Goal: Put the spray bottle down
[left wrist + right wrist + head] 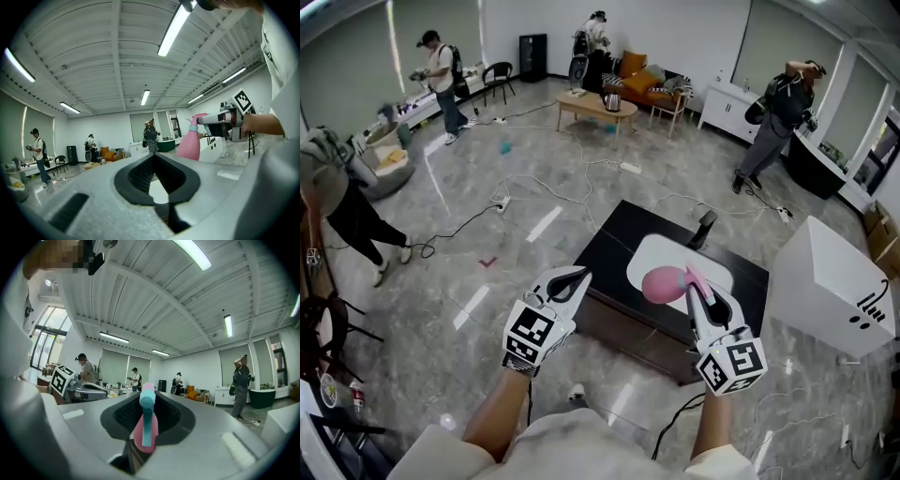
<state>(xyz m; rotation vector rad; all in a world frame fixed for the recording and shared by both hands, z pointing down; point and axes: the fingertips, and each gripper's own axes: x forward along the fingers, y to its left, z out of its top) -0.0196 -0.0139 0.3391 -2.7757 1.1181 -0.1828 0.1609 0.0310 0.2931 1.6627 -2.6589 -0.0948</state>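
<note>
Head view shows two tools and one pink spray bottle. The left tool [574,277] is clenched with nothing in it; its jaw tips meet. It hangs over the floor [487,309], just left of the one black tabletop [614,246].

The right tool [694,281] is grasping the spray bottle [661,284] near its top. The bottle is up in the air, lying sideways, over the near part of the tabletop and in front of one white mat [656,248]. One small black thing [705,228] stands at the mat's far edge; I cannot tell what it is. One big white box [825,281] sits close to the tabletop's right edge.

The floor to the left is wide open, with thin cords [534,183] lying on it. Four people [442,80] stand far off near the walls, and the one at the left edge is partly cut off. The right tool hides the bottle's top.
</note>
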